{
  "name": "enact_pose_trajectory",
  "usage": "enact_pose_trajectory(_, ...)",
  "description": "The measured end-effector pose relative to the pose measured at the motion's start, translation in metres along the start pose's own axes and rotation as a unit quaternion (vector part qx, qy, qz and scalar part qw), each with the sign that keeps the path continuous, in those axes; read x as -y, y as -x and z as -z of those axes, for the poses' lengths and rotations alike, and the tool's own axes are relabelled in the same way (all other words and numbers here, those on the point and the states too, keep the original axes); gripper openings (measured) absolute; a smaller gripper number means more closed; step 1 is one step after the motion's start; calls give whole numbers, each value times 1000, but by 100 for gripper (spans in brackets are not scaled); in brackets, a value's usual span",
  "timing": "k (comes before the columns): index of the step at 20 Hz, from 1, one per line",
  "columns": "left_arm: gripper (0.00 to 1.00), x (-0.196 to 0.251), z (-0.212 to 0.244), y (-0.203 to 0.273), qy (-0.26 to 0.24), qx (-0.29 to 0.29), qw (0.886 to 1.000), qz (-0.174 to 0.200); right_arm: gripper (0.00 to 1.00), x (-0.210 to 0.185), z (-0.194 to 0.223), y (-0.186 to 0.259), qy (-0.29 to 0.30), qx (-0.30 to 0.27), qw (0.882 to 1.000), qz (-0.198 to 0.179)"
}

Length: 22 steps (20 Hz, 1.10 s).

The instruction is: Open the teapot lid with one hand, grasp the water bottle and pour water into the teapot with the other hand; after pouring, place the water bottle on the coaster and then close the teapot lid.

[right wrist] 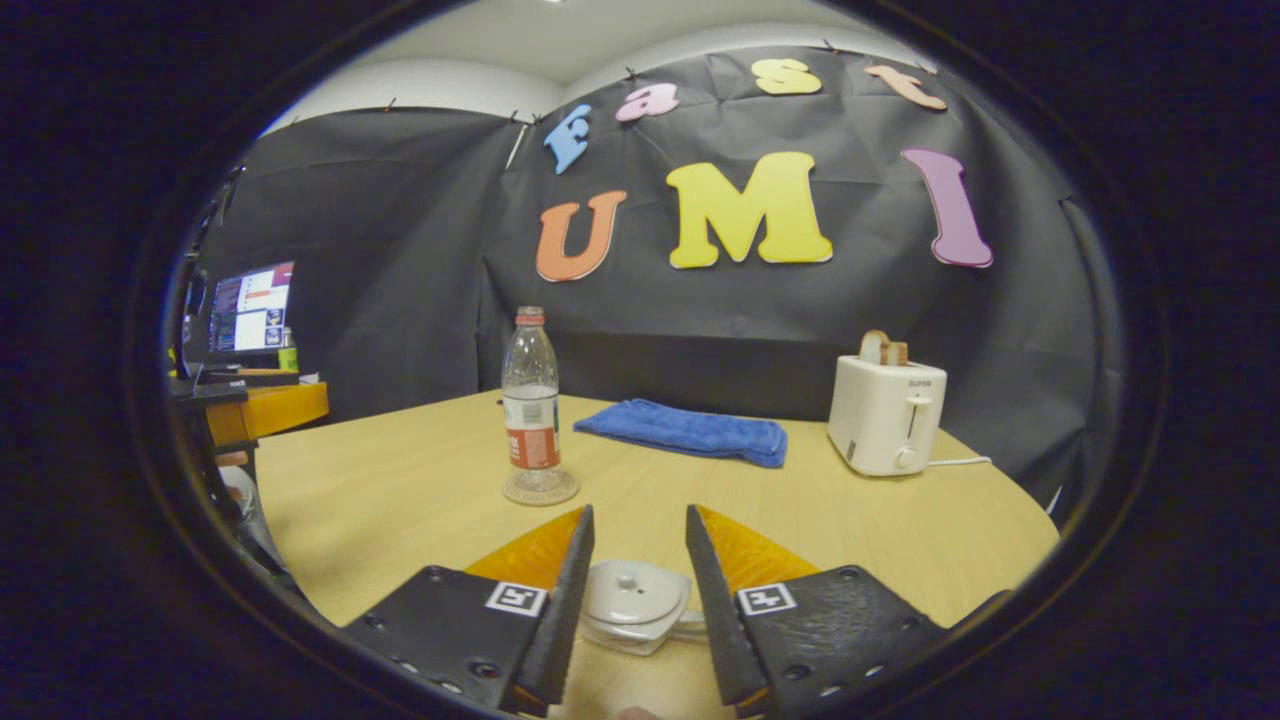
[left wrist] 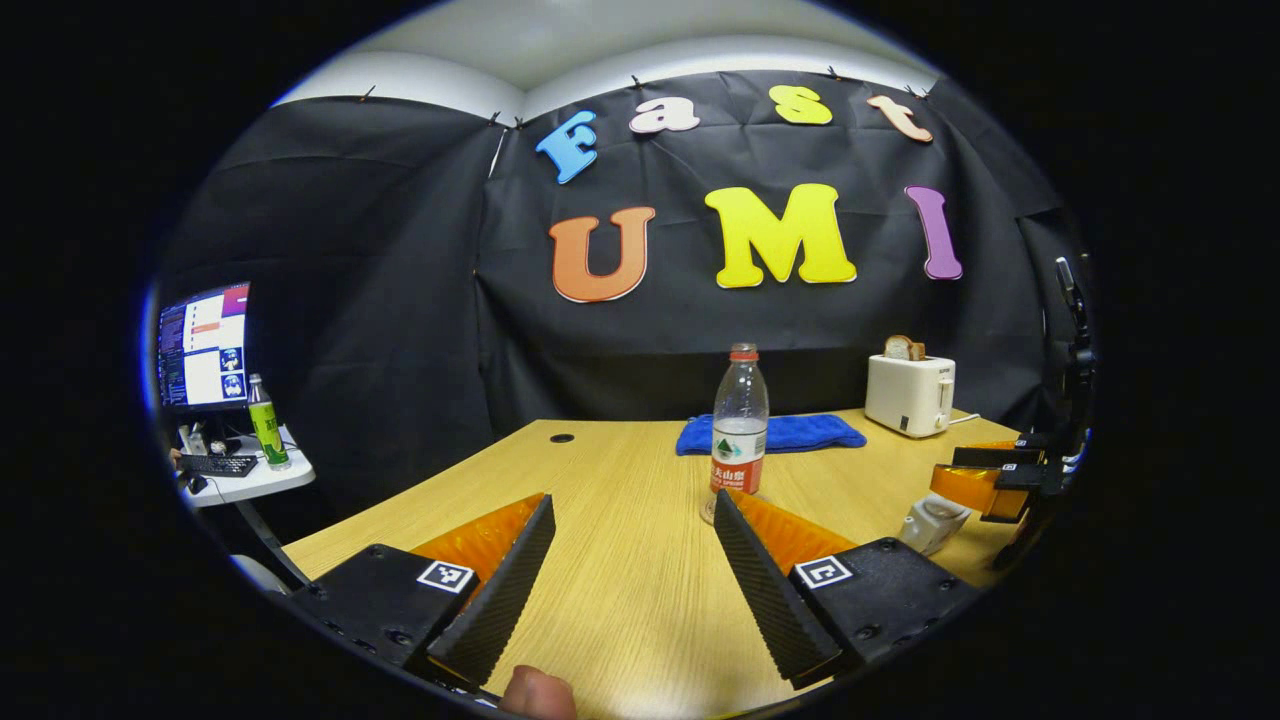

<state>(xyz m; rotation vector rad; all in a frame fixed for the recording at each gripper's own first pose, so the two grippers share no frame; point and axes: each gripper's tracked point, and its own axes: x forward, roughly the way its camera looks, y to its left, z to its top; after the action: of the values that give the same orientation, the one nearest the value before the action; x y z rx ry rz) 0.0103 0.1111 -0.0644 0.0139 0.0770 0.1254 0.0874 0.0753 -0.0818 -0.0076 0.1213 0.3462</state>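
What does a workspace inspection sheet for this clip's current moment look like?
Surface: wooden table, bare at the near side.
Job's things: water bottle upright on coaster; teapot with lid on.
Clutter: blue towel; toaster holding bread.
Grippers: left gripper open, holding nothing; right gripper open, fingers either side of the teapot.
Cables: toaster cable.
Surroundings: monitor, green bottle, side table.
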Motion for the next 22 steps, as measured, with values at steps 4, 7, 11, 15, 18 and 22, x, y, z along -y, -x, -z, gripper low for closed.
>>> enact_pose_trajectory(4,100,41,-24,8,-2,21,1000,17,98,29,-29,33,-23,30,998,47)
enact_pose_trajectory(7,100,72,-43,11,13,42,999,26,98,52,-55,68,-26,59,994,84)
enact_pose_trajectory(11,100,97,-65,19,18,68,997,27,97,74,-80,108,-10,89,988,123)
enact_pose_trajectory(15,98,100,-77,32,-15,83,996,31,97,77,-82,126,-10,93,985,142)
enact_pose_trajectory(18,98,106,-83,41,-5,89,995,43,97,70,-81,127,-4,86,986,143)
enact_pose_trajectory(22,98,99,-83,43,-5,89,995,42,96,59,-84,131,9,88,985,149)
